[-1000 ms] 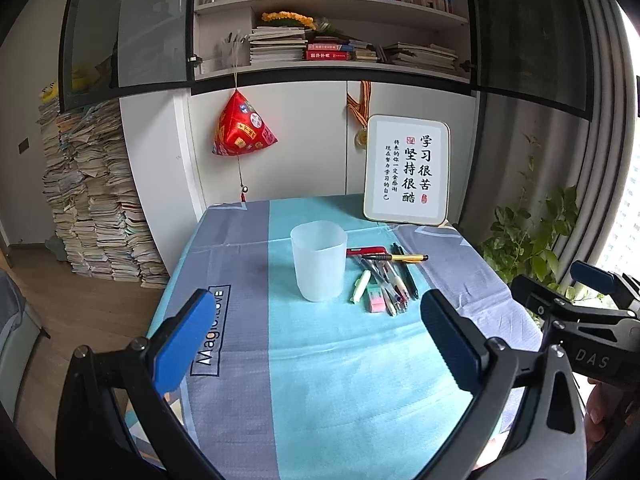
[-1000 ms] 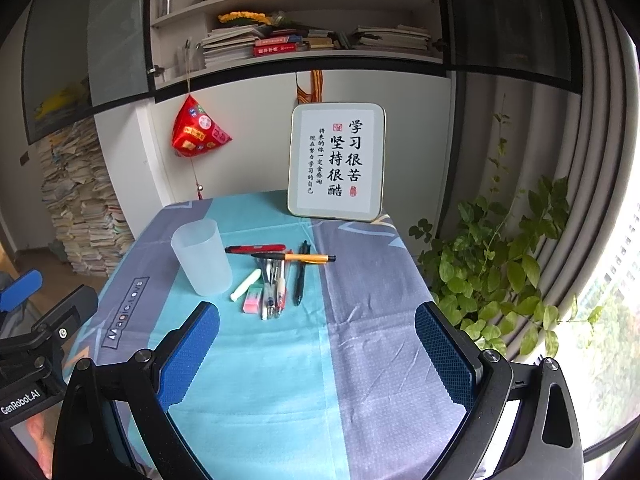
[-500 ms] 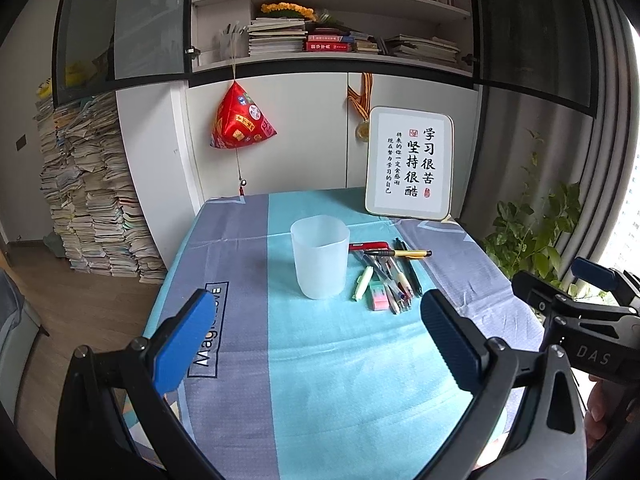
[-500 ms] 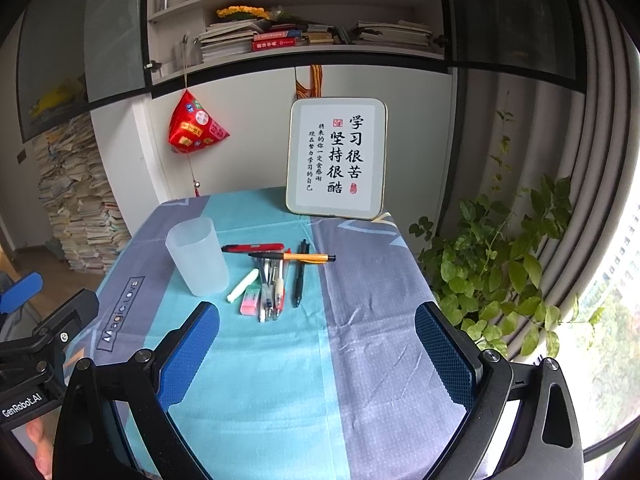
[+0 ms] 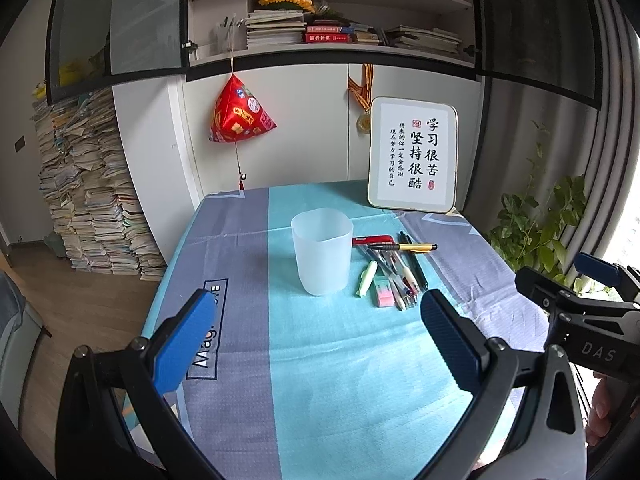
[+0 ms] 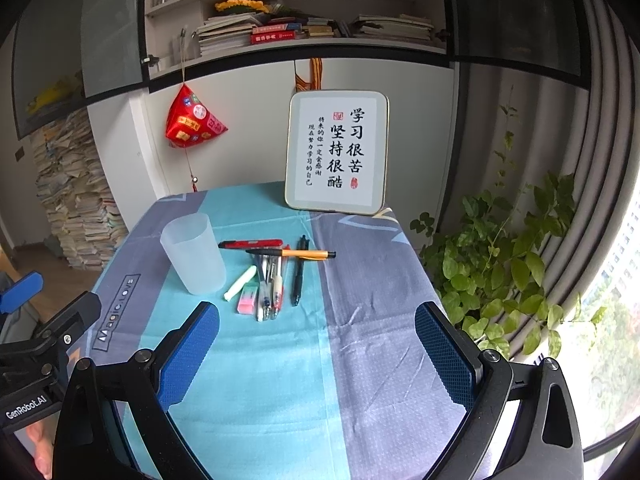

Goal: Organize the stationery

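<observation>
A frosted plastic cup stands upright on the table; it also shows in the right wrist view. Right of it lie loose stationery: a red pen, an orange-barrelled pen lying across the others, a black pen, several clear pens, a pale green highlighter and a pink-green eraser. The same pile shows in the left wrist view. My left gripper is open and empty, near the table's front edge. My right gripper is open and empty, short of the pile.
A framed calligraphy board leans at the table's back edge. The table has a blue and grey cloth. A potted plant stands right of the table. A stack of books and a hanging red ornament are behind.
Both views have tilted slightly downward and moved a little closer to the table. The cup and stationery have not moved. Both grippers stay open.
</observation>
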A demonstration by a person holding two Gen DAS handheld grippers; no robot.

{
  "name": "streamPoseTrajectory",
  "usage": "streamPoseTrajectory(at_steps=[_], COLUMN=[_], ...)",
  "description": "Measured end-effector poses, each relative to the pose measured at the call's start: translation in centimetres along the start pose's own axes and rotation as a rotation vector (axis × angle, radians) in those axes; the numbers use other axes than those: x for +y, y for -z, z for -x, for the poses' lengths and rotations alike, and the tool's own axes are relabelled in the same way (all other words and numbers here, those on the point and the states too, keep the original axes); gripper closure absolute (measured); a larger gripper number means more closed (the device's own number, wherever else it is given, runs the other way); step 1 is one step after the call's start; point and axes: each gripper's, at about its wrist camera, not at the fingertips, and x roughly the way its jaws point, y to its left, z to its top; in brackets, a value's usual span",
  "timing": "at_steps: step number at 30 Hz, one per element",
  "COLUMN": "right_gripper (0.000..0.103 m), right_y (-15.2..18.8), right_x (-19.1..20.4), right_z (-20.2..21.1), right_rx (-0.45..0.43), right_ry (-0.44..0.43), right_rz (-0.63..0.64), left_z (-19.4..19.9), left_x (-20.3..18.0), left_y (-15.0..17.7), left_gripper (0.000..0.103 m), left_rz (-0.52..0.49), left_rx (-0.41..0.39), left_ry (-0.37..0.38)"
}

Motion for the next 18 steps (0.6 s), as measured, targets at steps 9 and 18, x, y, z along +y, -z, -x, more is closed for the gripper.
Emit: streamPoseTrajectory(at_steps=[9, 18], right_gripper=[0.005, 0.005], right_y=[0.1, 0.2], right_x=[0.2, -0.2], right_z=[-1.7, -4.6], right_rx=[0.029, 0.085], right_ry=[0.006, 0.008], right_rz=[0.002, -0.006], left_z=[-1.8, -5.9], left_x=[0.4, 0.6], left_y=[0.0, 0.0], left_gripper=[0.001, 0.001], left_rz=[0.008, 0.034], left_rx=[0.03, 0.087], left_ry=[-0.001, 0.007])
